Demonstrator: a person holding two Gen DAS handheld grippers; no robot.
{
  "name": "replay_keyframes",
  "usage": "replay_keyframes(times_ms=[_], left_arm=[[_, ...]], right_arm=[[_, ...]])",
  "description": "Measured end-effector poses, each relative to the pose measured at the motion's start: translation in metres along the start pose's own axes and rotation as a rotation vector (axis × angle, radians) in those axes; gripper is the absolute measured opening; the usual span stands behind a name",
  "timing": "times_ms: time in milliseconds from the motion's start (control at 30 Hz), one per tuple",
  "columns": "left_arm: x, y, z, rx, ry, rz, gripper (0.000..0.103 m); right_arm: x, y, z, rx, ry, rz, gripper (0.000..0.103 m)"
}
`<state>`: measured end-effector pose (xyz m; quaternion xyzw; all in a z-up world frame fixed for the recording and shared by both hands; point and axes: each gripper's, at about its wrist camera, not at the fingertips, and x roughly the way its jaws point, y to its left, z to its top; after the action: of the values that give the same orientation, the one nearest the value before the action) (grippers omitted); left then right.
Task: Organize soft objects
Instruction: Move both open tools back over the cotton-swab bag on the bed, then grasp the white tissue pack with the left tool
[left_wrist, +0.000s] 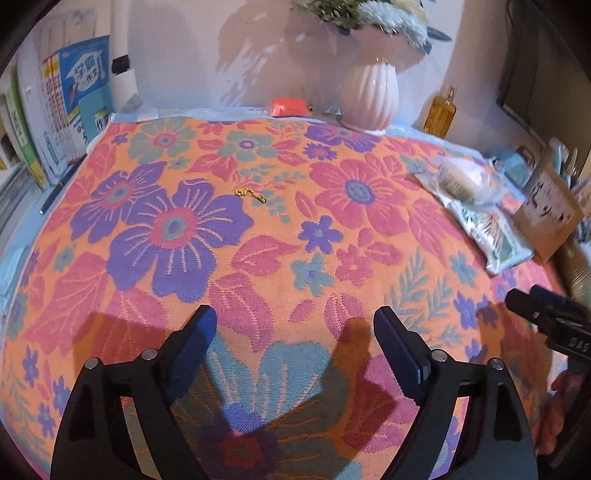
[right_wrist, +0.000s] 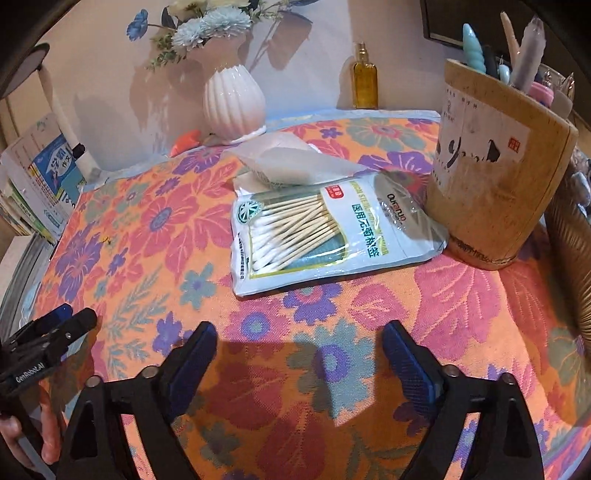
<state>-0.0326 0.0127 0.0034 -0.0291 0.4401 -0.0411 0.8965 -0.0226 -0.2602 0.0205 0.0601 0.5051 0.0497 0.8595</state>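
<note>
Two claws, left claw (left_wrist: 295, 325) and right claw (right_wrist: 299, 339), both wide apart, empty, one cotton-swab packet (right_wrist: 325, 229), one vase (right_wrist: 234, 105).

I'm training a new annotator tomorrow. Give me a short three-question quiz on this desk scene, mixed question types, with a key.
1. True or false: the right gripper is shut on the cotton swab pack.
2. What lies on top of the far end of the swab pack?
A. a white packet
B. a book
C. a pen
3. Fill in: the small gold chain lies on the floral ____.

Key
1. False. Its jaws stand open with only the cloth between them. The left gripper is open too.
2. A.
3. Cloth.
</note>
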Motion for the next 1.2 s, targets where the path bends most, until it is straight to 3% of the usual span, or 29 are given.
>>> replay_keyframes(times_ms=[67, 233, 367, 500, 600, 733, 867, 1067, 1167, 1200], left_arm=[[0.001, -0.003, -0.001, 0.015, 0.004, 0.011, 0.087], [0.0, 0.001, 0.001, 0.009, 0.013, -0.009, 0.087], [-0.003, -0.001, 0.011, 0.032, 0.097, -0.026, 0.087], [-0.028, -0.009, 0.044, -0.024, 0.062, -0.155, 0.087], [-0.031, -0.031, 0.071, -0.014, 0.036, -0.232, 0.087], [-0.004, -0.08, 0.106, 0.091, 0.035, -0.275, 0.087], [0.031, -0.125, 0.132, 0.188, 0.052, -0.396, 0.088], [0.093, -0.165, 0.142, 0.201, 0.16, -0.39, 0.088], [0.096, -0.175, 0.136, 0.219, 0.13, -0.402, 0.087], [0.095, -0.178, 0.134, 0.234, 0.113, -0.386, 0.08]], right_arm=[[0.004, 0.004, 0.001, -0.015, 0.015, 0.003, 0.101], [0.012, 0.011, 0.006, -0.042, 0.061, -0.039, 0.103], [0.022, 0.007, 0.024, -0.019, 0.125, -0.023, 0.103], [0.024, -0.014, 0.04, 0.15, 0.082, 0.076, 0.103], [0.024, -0.028, 0.041, 0.254, -0.01, 0.136, 0.103], [0.021, -0.028, 0.038, 0.268, -0.065, 0.149, 0.102], [0.021, -0.029, 0.036, 0.274, -0.081, 0.141, 0.093], [0.022, -0.04, 0.036, 0.306, -0.1, 0.168, 0.089], [0.022, -0.039, 0.038, 0.304, -0.099, 0.166, 0.086], [0.022, -0.037, 0.039, 0.297, -0.098, 0.152, 0.08]])
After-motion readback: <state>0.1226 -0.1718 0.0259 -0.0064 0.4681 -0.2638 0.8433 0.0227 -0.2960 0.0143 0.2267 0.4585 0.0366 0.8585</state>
